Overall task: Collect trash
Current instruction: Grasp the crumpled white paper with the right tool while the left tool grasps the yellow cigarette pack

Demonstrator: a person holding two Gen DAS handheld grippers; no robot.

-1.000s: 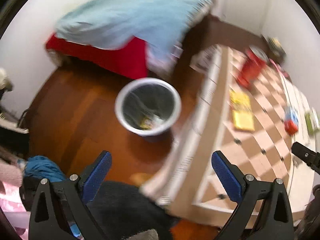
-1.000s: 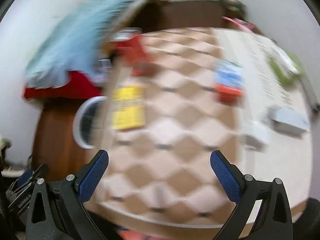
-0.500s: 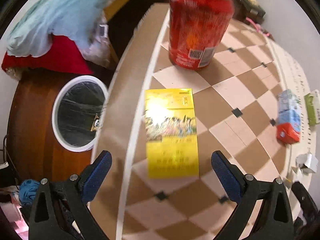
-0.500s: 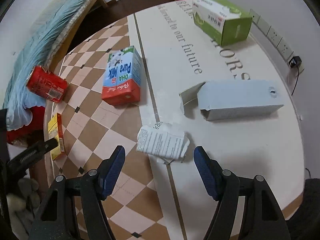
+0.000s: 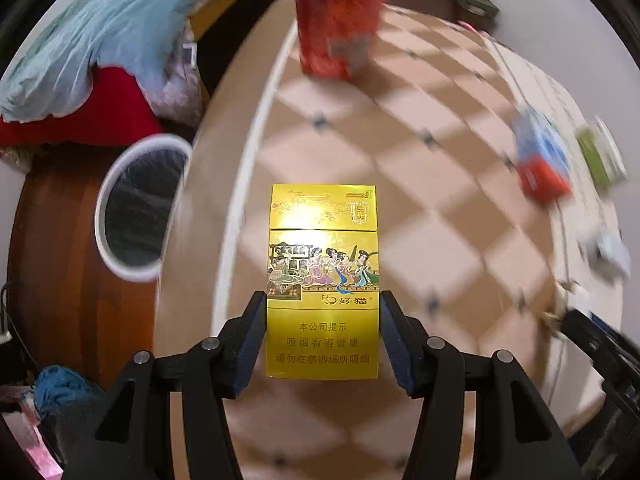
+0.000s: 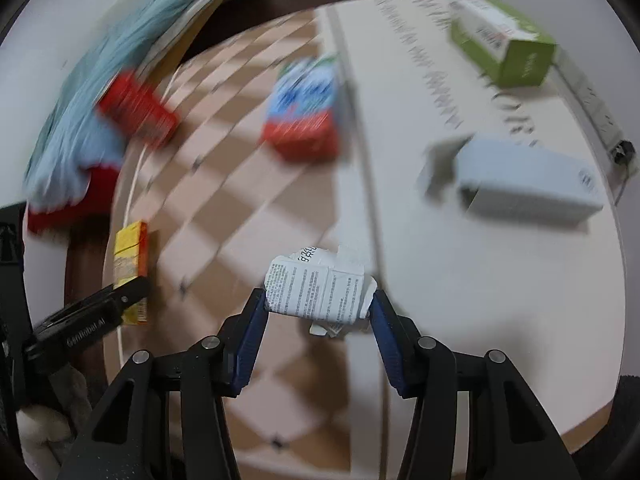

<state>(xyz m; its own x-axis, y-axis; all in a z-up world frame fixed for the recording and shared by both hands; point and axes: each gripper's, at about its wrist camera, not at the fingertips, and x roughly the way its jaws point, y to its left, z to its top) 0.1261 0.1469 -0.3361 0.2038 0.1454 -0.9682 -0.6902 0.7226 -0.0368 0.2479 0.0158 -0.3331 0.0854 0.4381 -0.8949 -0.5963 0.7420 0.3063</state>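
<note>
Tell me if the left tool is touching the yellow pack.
Touching. In the left wrist view, both pads of the left tool press flush against the sides of the yellow pack, with no gap on either side.

Around the milk carton (image 6: 302, 112) we find bare tabletop (image 6: 460, 280); the red can (image 6: 138, 110) stands left, the grey box (image 6: 528, 184) right.

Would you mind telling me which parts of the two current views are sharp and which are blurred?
Left wrist view: the yellow pack between the fingers is sharp, with glare; the red can and table smear. Right wrist view: the crumpled paper is sharp; the milk carton and grey box blur.
</note>
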